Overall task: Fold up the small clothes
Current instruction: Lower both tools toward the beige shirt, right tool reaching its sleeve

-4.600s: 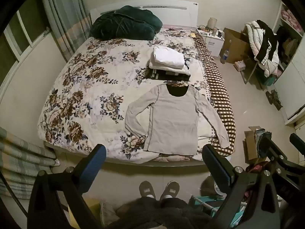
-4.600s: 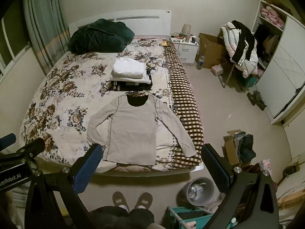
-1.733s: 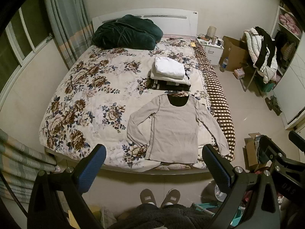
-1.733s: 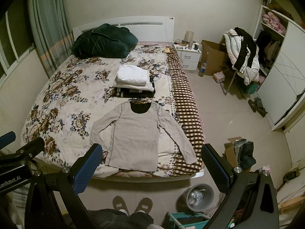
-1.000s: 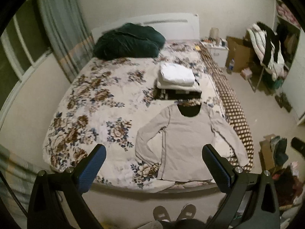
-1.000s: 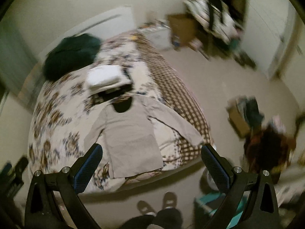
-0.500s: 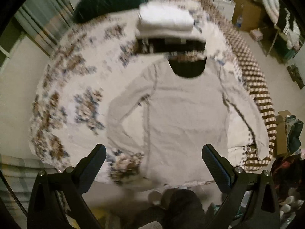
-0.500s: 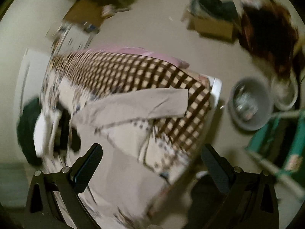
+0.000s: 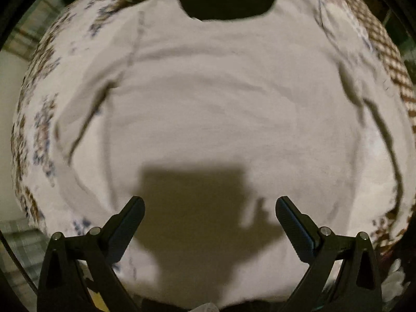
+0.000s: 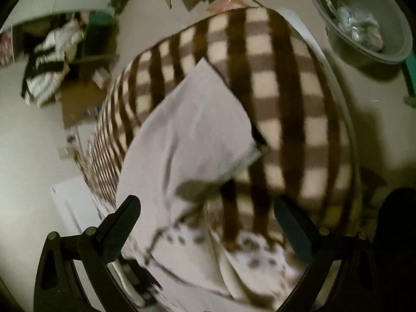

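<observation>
While hovering low over the bed, left gripper (image 9: 210, 209) wide open, nothing between the jaws, aimed at the lower body of the beige long-sleeve top (image 9: 221, 98) spread flat on the floral bedspread (image 9: 36, 119). Right gripper (image 10: 206, 209) same deal, spread and empty, just over the right sleeve cuff (image 10: 208, 119) lying on the brown checked blanket (image 10: 286, 91). Probably light, thin, floppy knit, so bound to sag and drag; best pinched at the cuff edge and the hem. Count: one top, two sleeves, two grippers, one bucket (image 10: 364, 54) on the floor.
</observation>
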`<action>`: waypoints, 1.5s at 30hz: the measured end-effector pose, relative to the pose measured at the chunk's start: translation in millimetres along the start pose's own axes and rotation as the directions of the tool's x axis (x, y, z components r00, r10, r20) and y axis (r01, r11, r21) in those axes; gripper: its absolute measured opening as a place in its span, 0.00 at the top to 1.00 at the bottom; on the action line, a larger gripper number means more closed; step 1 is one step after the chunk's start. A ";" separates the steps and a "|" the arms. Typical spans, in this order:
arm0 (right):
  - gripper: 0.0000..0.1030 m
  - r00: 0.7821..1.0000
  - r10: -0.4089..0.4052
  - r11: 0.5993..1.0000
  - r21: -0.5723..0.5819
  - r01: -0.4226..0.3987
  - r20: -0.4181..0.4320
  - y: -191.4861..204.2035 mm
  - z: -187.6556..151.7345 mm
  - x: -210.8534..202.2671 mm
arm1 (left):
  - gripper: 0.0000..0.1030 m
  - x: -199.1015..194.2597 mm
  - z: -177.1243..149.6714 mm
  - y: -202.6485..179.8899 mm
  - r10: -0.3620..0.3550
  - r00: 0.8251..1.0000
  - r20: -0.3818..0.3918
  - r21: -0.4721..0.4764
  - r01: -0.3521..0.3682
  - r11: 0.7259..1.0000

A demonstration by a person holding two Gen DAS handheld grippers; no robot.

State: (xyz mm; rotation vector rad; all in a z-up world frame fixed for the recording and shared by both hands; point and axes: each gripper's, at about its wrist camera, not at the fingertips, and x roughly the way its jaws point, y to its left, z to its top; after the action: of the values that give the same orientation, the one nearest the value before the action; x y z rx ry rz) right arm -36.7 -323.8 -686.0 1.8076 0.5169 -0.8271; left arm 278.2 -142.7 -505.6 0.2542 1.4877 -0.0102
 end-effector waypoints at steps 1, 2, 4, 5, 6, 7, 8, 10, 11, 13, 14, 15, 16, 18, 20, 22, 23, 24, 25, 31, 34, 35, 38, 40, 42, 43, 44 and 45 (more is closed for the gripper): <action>0.00 1.000 0.012 1.000 0.012 -0.012 0.024 -3.6 0.1 5.8 | 0.00 5.6 4.3 -3.4 -0.001 1.000 0.000 0.006 0.001 1.000; 0.00 0.999 0.027 0.999 0.021 -0.028 0.047 -5.8 -0.5 9.5 | 0.00 11.1 7.3 -5.7 -0.006 1.000 -0.001 0.009 0.006 1.000; 0.00 0.994 0.057 0.998 0.028 -0.059 0.092 -7.1 -2.0 15.7 | 0.00 18.9 12.4 -7.4 -0.008 1.000 0.003 0.012 0.008 1.000; 0.00 0.991 0.072 0.997 0.032 -0.076 0.113 -6.9 -2.6 17.4 | 0.00 20.5 14.4 -7.2 -0.009 1.000 0.004 0.013 0.009 1.000; 0.03 0.984 0.100 0.994 0.035 -0.106 0.147 -8.0 -4.2 20.0 | 0.00 22.0 16.7 -6.9 -0.014 1.000 0.007 0.013 0.013 1.000; 0.08 0.981 0.109 0.993 0.035 -0.116 0.163 -5.1 -3.5 18.0 | 0.00 22.7 18.9 -6.0 -0.019 1.000 0.013 0.011 0.019 1.000; 0.10 0.978 0.107 0.993 0.034 -0.115 0.180 -3.5 -3.3 17.9 | 0.00 22.9 20.1 -5.3 -0.021 1.000 0.017 0.011 0.021 1.000; 0.12 0.974 0.109 0.992 0.045 -0.120 0.197 -6.6 -1.2 27.6 | 0.00 23.6 22.3 -3.5 -0.029 0.999 0.020 0.013 0.029 1.000; 0.12 0.973 0.111 0.991 0.056 -0.125 0.201 -7.9 -0.9 31.8 | 0.00 23.4 22.7 -2.1 -0.034 0.999 0.018 0.012 0.034 0.999; 0.21 0.971 0.111 0.991 0.047 -0.123 0.214 -1.7 -0.6 30.9 | 0.00 21.5 21.7 0.9 -0.042 0.999 0.018 0.008 0.042 0.999; 0.29 0.970 0.099 0.994 0.029 -0.108 0.222 0.8 1.3 29.2 | 0.00 20.2 20.8 2.4 -0.045 0.999 0.018 0.007 0.045 0.999; 0.50 0.970 0.075 0.997 0.002 -0.077 0.233 3.3 -0.2 31.1 | 0.00 18.9 20.0 3.8 -0.049 0.999 0.017 0.006 0.049 0.999; 0.61 0.970 0.055 0.998 -0.008 -0.055 0.237 4.4 4.9 32.1 | 0.00 18.0 18.8 5.9 -0.054 0.998 0.017 0.006 0.054 0.999; 0.70 0.970 0.035 0.999 -0.005 -0.035 0.242 8.3 10.0 22.2 | 0.00 16.5 16.4 9.6 -0.062 0.998 0.015 0.005 0.061 0.998; 0.78 0.966 0.008 1.000 -0.009 -0.006 0.257 11.6 15.0 9.5 | 0.00 14.5 16.9 12.1 -0.070 0.997 0.012 0.003 0.070 0.998; 0.83 0.963 -0.005 0.999 -0.051 0.020 0.269 18.3 20.0 -10.5 | 0.00 12.8 14.9 17.6 -0.076 0.997 0.014 -0.001 0.076 0.997; 0.84 0.962 -0.007 0.996 -0.081 0.031 0.274 24.8 19.2 -14.4 | 0.00 11.7 14.3 20.7 -0.080 0.997 0.016 -0.002 0.080 0.997; 0.88 0.960 -0.011 0.992 -0.116 0.046 0.278 33.8 18.8 -21.8 | 0.00 10.9 15.8 22.4 -0.081 0.997 0.019 -0.004 0.081 0.997; 0.89 0.958 -0.015 0.988 -0.144 0.058 0.285 43.5 15.3 -28.7 | 0.00 9.5 15.3 27.2 -0.082 0.996 0.024 -0.008 0.082 0.997; 0.91 0.959 -0.024 0.908 -0.396 0.140 0.282 125.0 -19.7 -60.0 | 0.00 11.9 9.9 65.2 -0.102 0.994 0.038 -0.071 0.104 0.992; 0.84 0.975 -0.083 0.903 -0.398 0.160 0.204 128.9 -31.9 -55.0 | 0.00 11.5 10.8 86.6 -0.111 0.993 0.033 -0.109 0.114 0.988; 0.75 0.978 -0.113 0.908 -0.381 0.173 0.175 121.6 -32.2 -50.2 | 0.00 8.0 17.0 95.6 -0.115 0.993 0.031 -0.118 0.117 0.986; 0.48 0.981 -0.135 0.957 -0.238 0.166 0.140 75.3 -29.4 -36.2 | 0.00 9.5 14.2 106.0 -0.112 0.993 0.037 -0.113 0.115 0.987; 0.48 0.980 -0.144 0.976 -0.141 0.163 0.138 42.0 -26.7 -23.3 | 0.00 14.9 9.1 107.6 -0.100 0.994 0.040 -0.090 0.103 0.991; 0.48 0.981 -0.123 0.988 -0.079 0.136 0.150 21.4 -27.3 -14.5 | 0.00 21.7 6.0 101.1 -0.094 0.995 0.038 -0.072 0.096 0.993; 0.48 0.981 -0.103 0.992 -0.056 0.114 0.162 11.3 -27.7 -9.9 | 0.00 24.2 3.4 100.6 -0.088 0.995 0.041 -0.063 0.091 0.994; 0.48 0.980 -0.076 0.996 -0.041 0.085 0.185 4.4 -29.0 -6.8 | 0.00 25.7 -0.1 97.7 -0.083 0.996 0.045 -0.054 0.085 0.995; 0.48 0.977 -0.057 0.997 -0.033 0.066 0.205 1.7 -29.0 -5.4 | 0.00 26.6 -3.7 97.3 -0.076 0.996 0.050 -0.042 0.078 0.996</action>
State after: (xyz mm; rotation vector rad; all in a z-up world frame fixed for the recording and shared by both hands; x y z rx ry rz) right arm -30.6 -297.4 -674.3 1.6551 0.4540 -1.0259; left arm 292.8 -43.3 -516.3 0.1593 1.4468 -0.0451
